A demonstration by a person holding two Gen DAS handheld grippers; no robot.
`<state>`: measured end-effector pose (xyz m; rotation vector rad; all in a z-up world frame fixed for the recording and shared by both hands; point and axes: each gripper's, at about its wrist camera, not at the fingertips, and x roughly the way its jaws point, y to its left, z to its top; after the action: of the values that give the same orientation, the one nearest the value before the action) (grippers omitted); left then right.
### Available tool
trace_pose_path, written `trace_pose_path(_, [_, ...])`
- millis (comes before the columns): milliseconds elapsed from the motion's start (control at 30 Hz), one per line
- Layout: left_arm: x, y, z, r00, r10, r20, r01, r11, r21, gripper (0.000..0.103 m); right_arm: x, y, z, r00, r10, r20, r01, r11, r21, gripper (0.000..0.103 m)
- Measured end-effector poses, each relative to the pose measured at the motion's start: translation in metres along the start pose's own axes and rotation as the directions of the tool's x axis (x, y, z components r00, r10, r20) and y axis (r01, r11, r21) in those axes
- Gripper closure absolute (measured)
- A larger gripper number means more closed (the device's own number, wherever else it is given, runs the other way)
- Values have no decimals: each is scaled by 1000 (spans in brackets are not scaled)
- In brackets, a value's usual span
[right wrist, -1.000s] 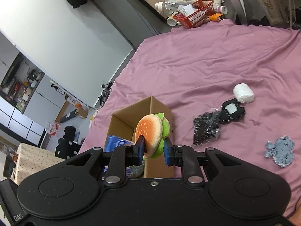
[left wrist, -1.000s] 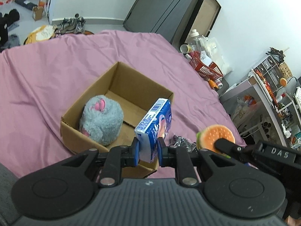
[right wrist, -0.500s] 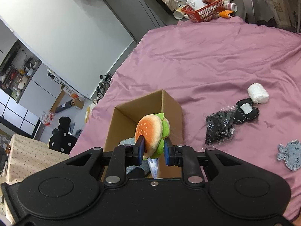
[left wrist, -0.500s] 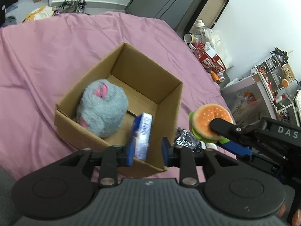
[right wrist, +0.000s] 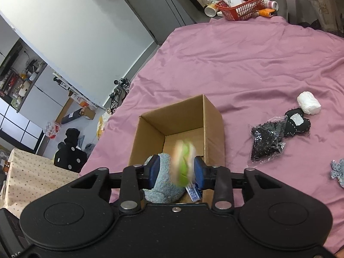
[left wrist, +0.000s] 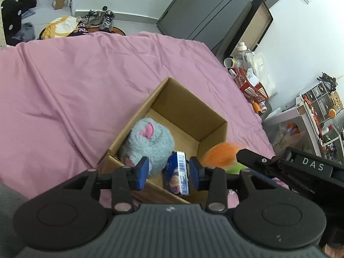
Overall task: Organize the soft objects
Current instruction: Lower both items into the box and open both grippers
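Both claws, left claw [left wrist: 168,173] and right claw [right wrist: 176,171], gape apart; the blurred burger plush [right wrist: 183,161], mid-frame over the cardboard box [right wrist: 211,124], may bounce off the grey plush [left wrist: 148,144] onto the bed.

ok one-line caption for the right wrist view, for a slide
Open right gripper above brown cardboard box, blurred plush hamburger between its fingers, grey plush toy inside.

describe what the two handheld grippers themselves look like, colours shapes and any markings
Both are matte black plastic. The left gripper has blue rectangular finger pads, angular black linkage arms with silver pivot bolts, two round black discs and a ribbed grey centre panel. The right gripper matches, with a smooth black body; white letters DAS mark its side. No cables or sleeves show.
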<state>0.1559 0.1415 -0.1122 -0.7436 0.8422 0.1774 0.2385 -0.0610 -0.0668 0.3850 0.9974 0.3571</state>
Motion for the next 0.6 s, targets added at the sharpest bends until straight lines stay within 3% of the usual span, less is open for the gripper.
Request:
trace_pose_path(200, [-8,-5,0,1000,2,9,-2,1000,19,56,-15,-4,-2,1000,-7,18,7,1000,-8,56])
trace_pose_path(600, [-30,-28,-9,999,16,50,-20,996,86,33,-55,-34,-9,998,-23,59,23,1000,3,35])
